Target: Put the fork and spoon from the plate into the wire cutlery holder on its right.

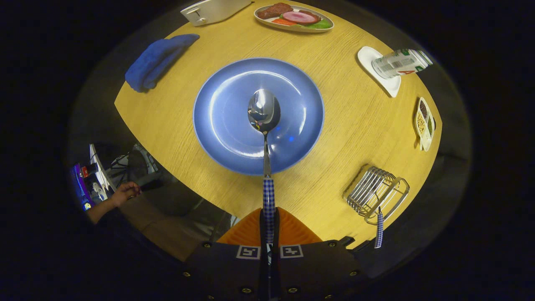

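Spoon (264, 113) held in the tongs (268, 228), both fingers (250, 232) closed narrow on its checked handle, bowl pointing straight ahead. Its long axis runs dead in line with the fingers, handle at the tips, shiny bowl out front. It hangs above the blue plate (221, 125), which looks bare of cutlery now; whether the spoon touches the plate cannot be told, though it seems lifted.

Taking the plate as landmark, left to right: a folded blue cloth (156, 60) lies off its far left on the wooden table (342, 125). Beyond the plate sits an oval dish of food (292, 19). To the plate's right, near side, stands the wire cutlery holder (376, 192), close to the table edge, apart from the plate. A second checked handle (379, 230) sticks out of it toward the near edge, likely the fork, already in.

Judgement: one piece done, the spoon is the last. The holder lies right of the fingers and slightly ahead, so the coming move calls for a swing right, then a tilt to feed the spoon into the wires. Risk: the smooth metal bowl snagging on a wire.
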Tool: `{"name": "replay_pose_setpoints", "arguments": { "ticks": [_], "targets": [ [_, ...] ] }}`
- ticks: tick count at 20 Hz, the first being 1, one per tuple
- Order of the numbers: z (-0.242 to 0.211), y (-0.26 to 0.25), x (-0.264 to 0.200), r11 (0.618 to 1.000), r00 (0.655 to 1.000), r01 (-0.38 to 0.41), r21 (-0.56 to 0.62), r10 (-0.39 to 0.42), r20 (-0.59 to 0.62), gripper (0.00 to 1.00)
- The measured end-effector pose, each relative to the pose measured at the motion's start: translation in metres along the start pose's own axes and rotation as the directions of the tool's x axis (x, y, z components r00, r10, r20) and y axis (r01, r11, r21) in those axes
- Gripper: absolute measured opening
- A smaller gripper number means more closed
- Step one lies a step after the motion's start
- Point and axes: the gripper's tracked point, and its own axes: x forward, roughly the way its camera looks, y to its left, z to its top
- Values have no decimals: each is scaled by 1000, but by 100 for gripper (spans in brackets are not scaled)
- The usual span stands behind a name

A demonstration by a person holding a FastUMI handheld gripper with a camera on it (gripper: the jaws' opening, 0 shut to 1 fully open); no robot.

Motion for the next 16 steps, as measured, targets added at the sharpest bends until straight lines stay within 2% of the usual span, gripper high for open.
{"name": "replay_pose_setpoints", "arguments": {
  "ticks": [7,13,16],
  "targets": [
    [-47,-28,-25,999,999,8,34,-7,-32,3],
    [-81,-55,-41,993,999,-11,118,16,-48,3],
    [-90,-56,-49,983,998,-55,173,60,-26,3]
  ]
}}
